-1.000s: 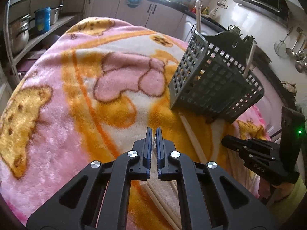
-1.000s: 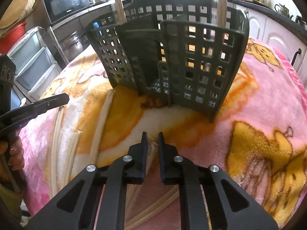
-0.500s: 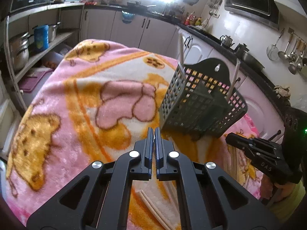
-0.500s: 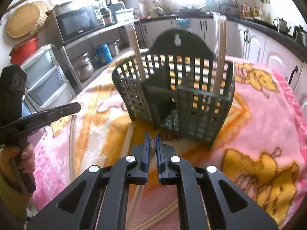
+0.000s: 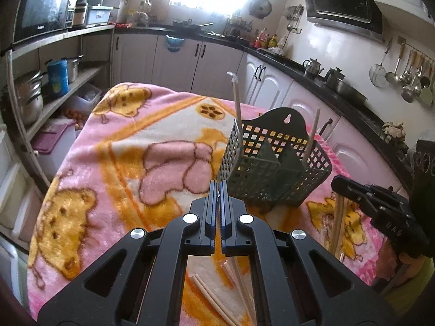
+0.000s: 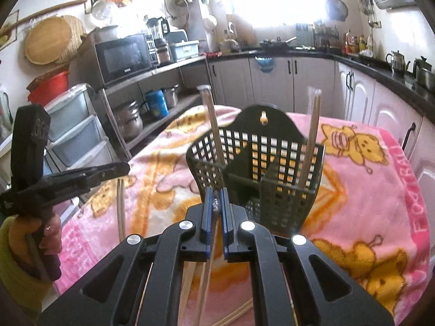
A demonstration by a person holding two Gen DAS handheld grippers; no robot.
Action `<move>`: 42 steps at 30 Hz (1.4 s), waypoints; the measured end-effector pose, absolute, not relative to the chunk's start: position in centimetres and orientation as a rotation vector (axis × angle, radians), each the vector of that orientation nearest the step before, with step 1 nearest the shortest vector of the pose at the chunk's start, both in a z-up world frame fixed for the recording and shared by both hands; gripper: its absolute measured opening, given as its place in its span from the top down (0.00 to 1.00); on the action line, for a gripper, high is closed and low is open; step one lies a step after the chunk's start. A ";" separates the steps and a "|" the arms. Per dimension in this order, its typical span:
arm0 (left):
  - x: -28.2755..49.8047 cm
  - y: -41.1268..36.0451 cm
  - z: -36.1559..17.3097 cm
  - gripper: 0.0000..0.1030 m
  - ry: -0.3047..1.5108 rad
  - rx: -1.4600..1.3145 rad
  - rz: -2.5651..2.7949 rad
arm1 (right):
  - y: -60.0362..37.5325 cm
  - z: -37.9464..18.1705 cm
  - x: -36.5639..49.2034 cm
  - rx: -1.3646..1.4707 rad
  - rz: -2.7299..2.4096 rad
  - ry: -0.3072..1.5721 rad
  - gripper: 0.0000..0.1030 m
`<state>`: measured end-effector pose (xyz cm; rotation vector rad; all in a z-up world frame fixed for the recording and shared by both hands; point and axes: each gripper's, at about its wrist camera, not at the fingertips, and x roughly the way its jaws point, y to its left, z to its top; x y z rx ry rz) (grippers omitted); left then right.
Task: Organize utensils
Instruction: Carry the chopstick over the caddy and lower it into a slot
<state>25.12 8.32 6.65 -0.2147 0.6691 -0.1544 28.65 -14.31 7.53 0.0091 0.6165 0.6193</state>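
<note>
Kitchen cabinets and dark countertops ring a table draped in a fluffy pink and orange cartoon blanket (image 5: 114,168), and I am steering both tools above it. My left gripper (image 5: 217,190) has its blue-lined fingers pressed almost together on something thin and clear at the tips; what it is I cannot tell. My right gripper (image 6: 214,198) has its fingers drawn close around a pale wrapped chopstick pair (image 6: 208,266), which hangs down from them toward the blanket.

Just beyond both tools stands the utensil basket (image 5: 272,174), dark gridded plastic with a rounded back plate, a hanging hole and inner dividers. One wrapped pair stands upright in its left compartment (image 6: 214,133) and another leans in its right compartment (image 6: 311,146).

More wrapped chopsticks (image 5: 217,298) lie loose on the blanket near me, under the left tool. The left view shows the right tool from the side at far right, with sticks hanging below it, plus ladles on the wall. Only the right view shows the microwave shelf with pots, the plastic drawers and my gloved left hand (image 6: 40,239).
</note>
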 end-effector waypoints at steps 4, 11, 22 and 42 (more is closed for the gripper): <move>24.8 8.4 7.4 1.00 0.650 -0.212 -0.152 | -14.3 8.8 28.3 0.011 0.617 0.578 0.94; 24.5 8.2 8.9 1.00 0.622 -0.198 -0.155 | -14.1 10.0 28.0 0.000 0.622 0.542 0.95; 25.0 7.9 10.9 1.00 0.591 -0.176 -0.167 | -13.8 11.7 28.3 -0.003 0.629 0.504 0.95; 27.4 6.4 14.7 1.00 0.536 -0.140 -0.221 | -13.8 15.6 28.8 -0.003 0.622 0.428 0.95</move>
